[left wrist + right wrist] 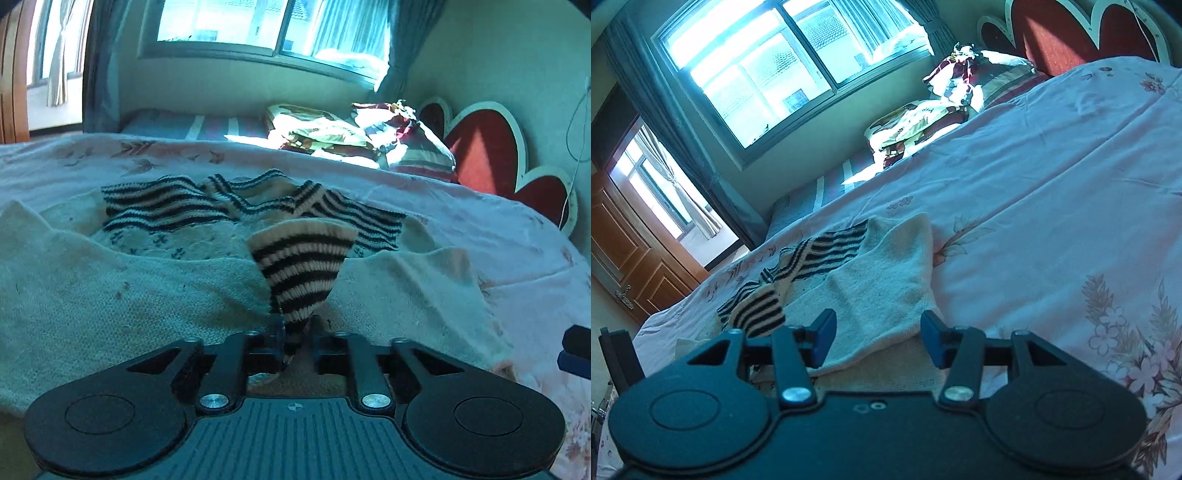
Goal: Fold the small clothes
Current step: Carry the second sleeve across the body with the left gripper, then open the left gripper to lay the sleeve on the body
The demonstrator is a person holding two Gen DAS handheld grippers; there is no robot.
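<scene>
Bedroom, bed with pink floral sheet, window behind, heart headboard at far right. Cream knit sweater with black stripes lies flat mid-bed, collar toward the window. Left gripper pinches the striped cuff, jaws narrow, cuff lifted over the body. Right gripper spread wide, holding nothing, hovering at the sweater's near right edge. Open sheet runs right of that edge; pillow pile well apart.
</scene>
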